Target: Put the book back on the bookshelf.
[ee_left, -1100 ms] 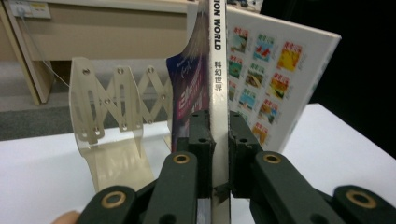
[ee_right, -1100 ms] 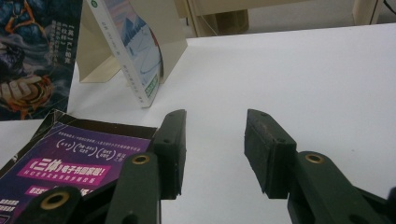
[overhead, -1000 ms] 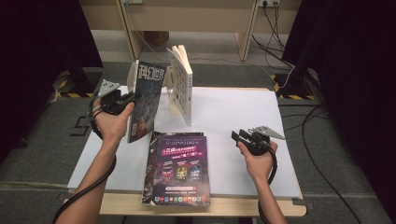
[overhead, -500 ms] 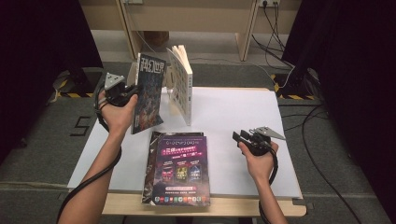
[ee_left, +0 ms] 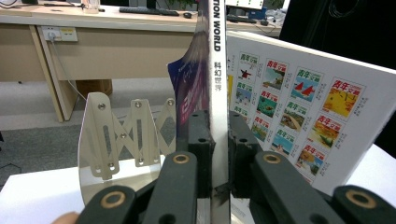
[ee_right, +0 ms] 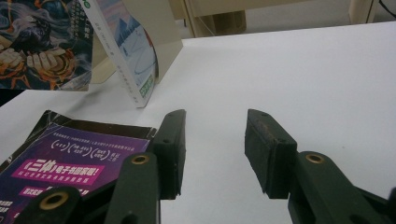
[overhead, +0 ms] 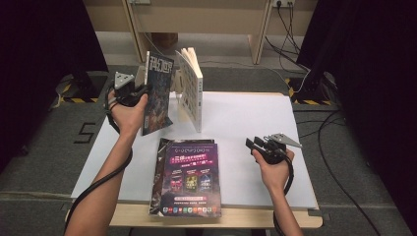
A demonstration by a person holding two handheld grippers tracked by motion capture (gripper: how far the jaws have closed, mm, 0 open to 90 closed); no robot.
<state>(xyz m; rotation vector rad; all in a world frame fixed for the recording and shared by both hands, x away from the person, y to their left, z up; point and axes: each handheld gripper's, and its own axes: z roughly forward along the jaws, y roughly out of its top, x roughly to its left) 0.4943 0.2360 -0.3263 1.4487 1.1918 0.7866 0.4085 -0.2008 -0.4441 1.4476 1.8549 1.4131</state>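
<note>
My left gripper (overhead: 139,90) is shut on the spine edge of a dark science-fiction magazine (overhead: 157,93), held upright over the back left of the white table (overhead: 246,118). In the left gripper view the magazine's spine (ee_left: 215,70) stands pinched between the two black jaws. To its right a white book (overhead: 191,88) stands upright, leaning on a metal folding book rack (ee_left: 126,135); its cover of small colourful pictures (ee_left: 299,107) faces me. A purple-covered magazine stack (overhead: 189,177) lies flat at the front. My right gripper (overhead: 254,145) rests open on the table's right, nothing between its jaws (ee_right: 212,149).
A wooden desk (overhead: 196,19) stands behind the table, with cables on the floor at the right (overhead: 295,59). Dark curtains flank both sides. Bare white tabletop stretches between the standing book and my right gripper.
My left gripper has carried the dark magazine rightward and brought it more upright, closer to the standing white book. The right gripper has not moved.
</note>
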